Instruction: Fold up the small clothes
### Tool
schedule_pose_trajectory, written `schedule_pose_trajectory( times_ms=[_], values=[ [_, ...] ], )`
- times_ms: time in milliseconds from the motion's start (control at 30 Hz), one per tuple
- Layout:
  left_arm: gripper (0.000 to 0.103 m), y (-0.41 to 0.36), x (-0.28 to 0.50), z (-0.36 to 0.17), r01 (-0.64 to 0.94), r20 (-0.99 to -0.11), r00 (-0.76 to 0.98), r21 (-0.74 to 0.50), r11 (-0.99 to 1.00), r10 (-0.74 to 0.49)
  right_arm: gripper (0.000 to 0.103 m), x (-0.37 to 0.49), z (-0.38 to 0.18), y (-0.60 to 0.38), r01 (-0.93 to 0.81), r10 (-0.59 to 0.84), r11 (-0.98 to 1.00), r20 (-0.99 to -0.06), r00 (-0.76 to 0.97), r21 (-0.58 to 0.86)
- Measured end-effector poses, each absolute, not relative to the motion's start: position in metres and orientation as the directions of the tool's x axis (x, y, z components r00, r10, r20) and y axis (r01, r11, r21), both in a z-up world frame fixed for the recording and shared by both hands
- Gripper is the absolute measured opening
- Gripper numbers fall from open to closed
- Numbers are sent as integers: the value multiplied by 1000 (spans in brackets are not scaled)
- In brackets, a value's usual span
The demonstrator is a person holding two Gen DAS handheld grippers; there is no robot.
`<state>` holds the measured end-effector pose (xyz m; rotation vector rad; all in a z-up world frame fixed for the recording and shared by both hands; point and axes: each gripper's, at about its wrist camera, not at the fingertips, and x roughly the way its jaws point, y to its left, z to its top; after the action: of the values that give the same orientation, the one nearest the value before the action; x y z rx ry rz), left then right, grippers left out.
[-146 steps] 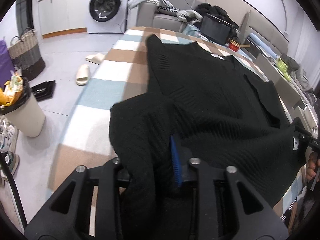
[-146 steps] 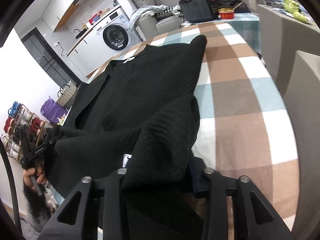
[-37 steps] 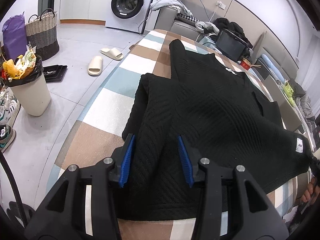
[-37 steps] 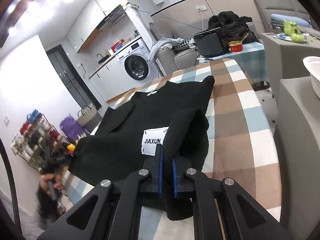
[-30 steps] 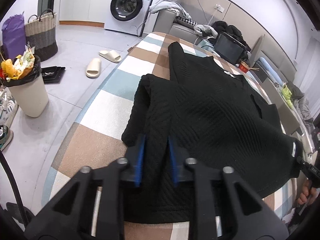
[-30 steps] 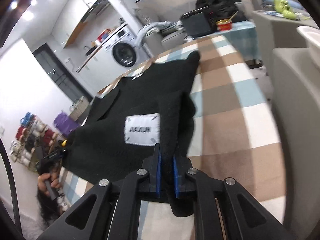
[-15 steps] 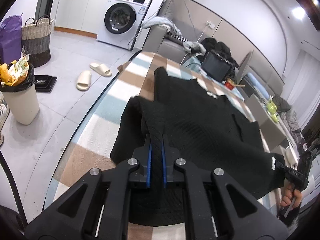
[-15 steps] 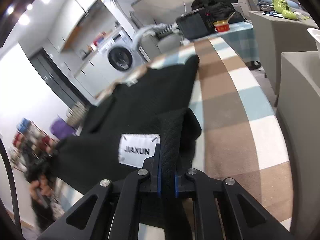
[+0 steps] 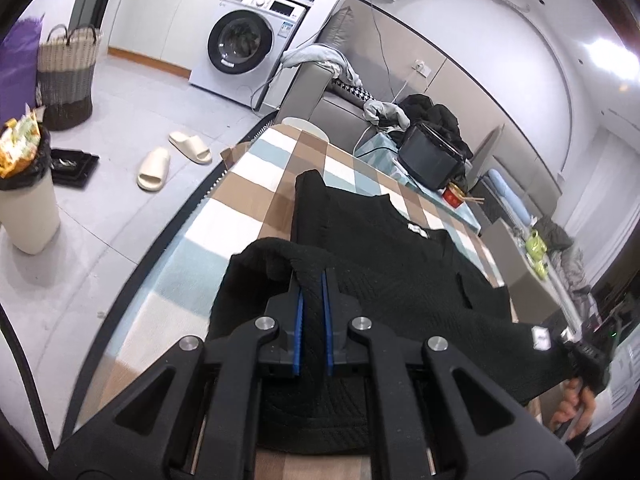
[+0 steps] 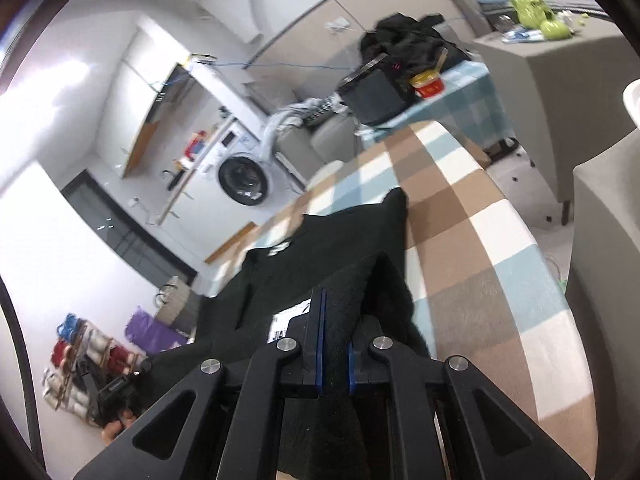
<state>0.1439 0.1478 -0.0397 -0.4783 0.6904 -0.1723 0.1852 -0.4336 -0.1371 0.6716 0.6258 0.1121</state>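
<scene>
My left gripper (image 9: 311, 280) sits low in the centre of its frame, blue pads pressed together on a raised fold of the black sweater (image 9: 384, 248). I judge I'm holding that bottom corner up so the hem can be carried over the body of the garment. Left of it in that view the checked tablecloth (image 9: 256, 184) shows bare, with the floor and a pair of slippers (image 9: 172, 160) beyond in the upper left. The sweater's far end lies flat toward the upper middle, its white neck label (image 9: 416, 229) showing.

My right gripper (image 10: 332, 300), lower centre of its own frame, is likewise clamped on the sweater (image 10: 352, 240), pinching the other bottom corner, with a white tag (image 10: 286, 320) just left of the fingers. Gripping both corners should keep the hem taut and level. To the right of that pinch the tablecloth (image 10: 480, 240) runs uncovered toward the frame's right edge. This frame is somewhat blurred.
</scene>
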Motion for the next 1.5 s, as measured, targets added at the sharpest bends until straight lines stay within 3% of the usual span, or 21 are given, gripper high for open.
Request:
schedule_pose_trajectory(
  times_ms=[167, 233, 300, 333, 567, 667, 967, 1233, 1333, 1500],
  values=[
    [7, 140, 172, -63, -43, -653, 699, -446, 894, -292, 32, 196, -160, -439, 138, 356, 758, -582, 731, 638],
    [17, 139, 173, -70, -56, -678, 682, -424, 904, -276, 39, 185, -163, -441, 131, 365, 760, -585, 724, 637],
    [35, 143, 167, -75, -76, -691, 675, -414, 907, -259, 40, 170, -165, -441, 122, 366, 772, -594, 717, 624],
    [36, 144, 163, -77, -72, -688, 676, -418, 906, -264, 40, 165, -165, -440, 114, 370, 777, -595, 713, 619],
    [37, 148, 140, -86, -73, -710, 657, -396, 915, -255, 39, 139, -170, -426, 79, 353, 825, -619, 702, 559],
    [37, 147, 130, -87, -65, -704, 662, -396, 916, -258, 32, 137, -170, -422, 65, 354, 830, -613, 707, 555],
    [38, 134, 127, -95, -44, -747, 627, -316, 948, -219, 32, 127, -163, -417, 31, 366, 837, -599, 712, 547],
    [38, 132, 127, -93, -41, -739, 639, -310, 950, -213, 32, 127, -168, -417, 34, 372, 834, -608, 702, 550],
    [38, 130, 118, -84, 20, -708, 649, -351, 936, -279, 32, 128, -166, -416, 23, 376, 837, -604, 703, 547],
    [40, 130, 111, -74, -4, -691, 693, -288, 958, -205, 32, 132, -172, -416, 34, 375, 836, -617, 692, 547]
  ],
)
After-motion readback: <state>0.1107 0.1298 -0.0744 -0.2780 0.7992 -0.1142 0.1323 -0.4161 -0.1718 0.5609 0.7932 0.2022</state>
